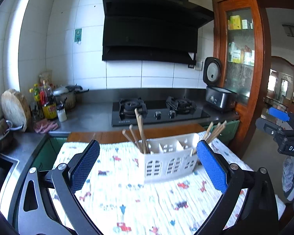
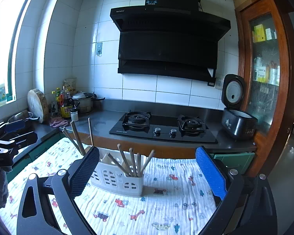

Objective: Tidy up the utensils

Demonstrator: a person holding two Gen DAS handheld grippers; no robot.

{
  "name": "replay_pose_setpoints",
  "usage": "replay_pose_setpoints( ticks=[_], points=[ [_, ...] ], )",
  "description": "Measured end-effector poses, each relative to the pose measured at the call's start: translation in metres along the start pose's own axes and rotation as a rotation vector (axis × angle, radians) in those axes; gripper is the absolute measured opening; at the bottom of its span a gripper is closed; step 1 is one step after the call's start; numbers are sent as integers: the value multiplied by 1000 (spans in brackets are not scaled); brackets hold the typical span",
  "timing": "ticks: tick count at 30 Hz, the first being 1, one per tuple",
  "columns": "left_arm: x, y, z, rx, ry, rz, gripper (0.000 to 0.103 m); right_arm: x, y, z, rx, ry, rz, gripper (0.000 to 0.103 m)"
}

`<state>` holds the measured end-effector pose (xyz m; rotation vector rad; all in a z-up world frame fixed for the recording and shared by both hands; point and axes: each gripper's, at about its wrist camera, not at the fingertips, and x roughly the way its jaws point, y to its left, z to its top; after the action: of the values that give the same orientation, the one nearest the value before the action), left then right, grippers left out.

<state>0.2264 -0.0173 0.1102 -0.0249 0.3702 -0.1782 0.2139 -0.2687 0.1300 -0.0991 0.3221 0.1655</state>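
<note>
A white plastic utensil caddy with slotted sides stands on a white printed cloth. Several wooden chopsticks stand in its left end compartment and several more in its right end; the middle compartments look empty. My left gripper is open and empty, just in front of the caddy. In the right wrist view the caddy sits left of centre with chopsticks in its near end and more chopsticks at its far end. My right gripper is open and empty.
Behind the cloth-covered table runs a steel counter with a black gas hob, an open rice cooker at right, and bottles, a pot and a round cutting board at left. A sink lies far left. A wooden cabinet stands right.
</note>
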Motion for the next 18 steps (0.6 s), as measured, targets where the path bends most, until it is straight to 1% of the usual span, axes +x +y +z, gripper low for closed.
replay_pose_setpoints(
  ticks=[4,9,18],
  points=[
    [-6,5,-13,-15,19,0,98,-11,5,-12,-4,-2,-12,96],
    [-15,3,-28,-5,40,25,98,-20,8,-29,10,17,-3,96],
    [-31,1,-54,9,66,31,98,-33,9,-55,93,47,15,96]
  ],
)
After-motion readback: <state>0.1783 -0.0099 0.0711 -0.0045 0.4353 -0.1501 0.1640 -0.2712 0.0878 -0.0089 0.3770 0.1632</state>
